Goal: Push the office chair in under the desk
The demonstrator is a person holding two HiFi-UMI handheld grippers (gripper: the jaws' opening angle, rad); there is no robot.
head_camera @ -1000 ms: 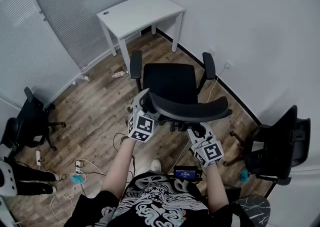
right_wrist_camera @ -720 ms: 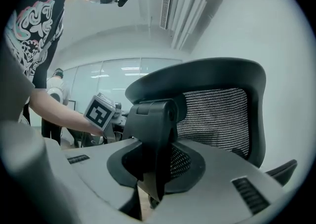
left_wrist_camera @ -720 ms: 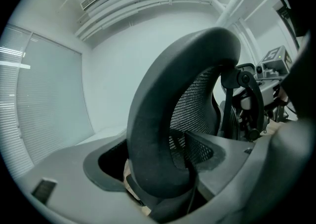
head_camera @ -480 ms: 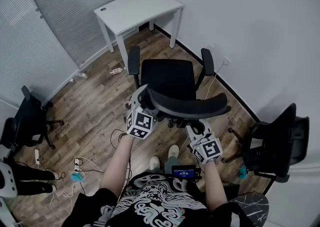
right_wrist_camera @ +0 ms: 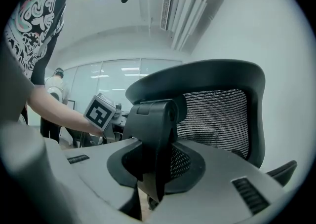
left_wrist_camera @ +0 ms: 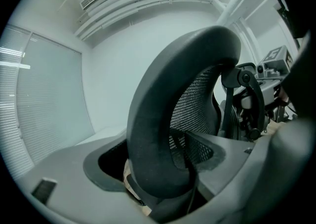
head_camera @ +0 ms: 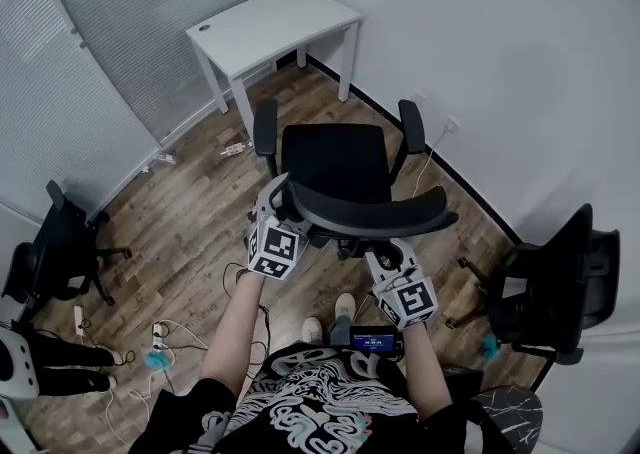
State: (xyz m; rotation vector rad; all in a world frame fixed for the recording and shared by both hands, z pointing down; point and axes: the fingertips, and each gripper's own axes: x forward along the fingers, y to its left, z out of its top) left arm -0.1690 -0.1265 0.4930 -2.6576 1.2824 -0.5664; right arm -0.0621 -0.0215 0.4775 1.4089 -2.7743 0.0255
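Observation:
A black office chair (head_camera: 335, 164) stands on the wood floor, its seat facing the white desk (head_camera: 270, 20) in the far corner. My left gripper (head_camera: 283, 198) is shut on the left end of the curved mesh backrest (head_camera: 370, 214); in the left gripper view the thick backrest rim (left_wrist_camera: 158, 134) fills the gap between the jaws of that gripper (left_wrist_camera: 163, 173). My right gripper (head_camera: 386, 259) is behind the backrest, shut on the black back support post (right_wrist_camera: 153, 139), which stands between its jaws in the right gripper view. The chair is about a chair's length short of the desk.
Another black chair (head_camera: 60, 242) stands at the left and one more (head_camera: 555, 287) at the right by the wall. Cables and power strips (head_camera: 150, 334) lie on the floor at lower left. Blinds (head_camera: 60, 92) and white walls close the corner.
A second shoe has come into view on the floor behind the chair. Both grippers keep their hold and the chair has barely shifted.

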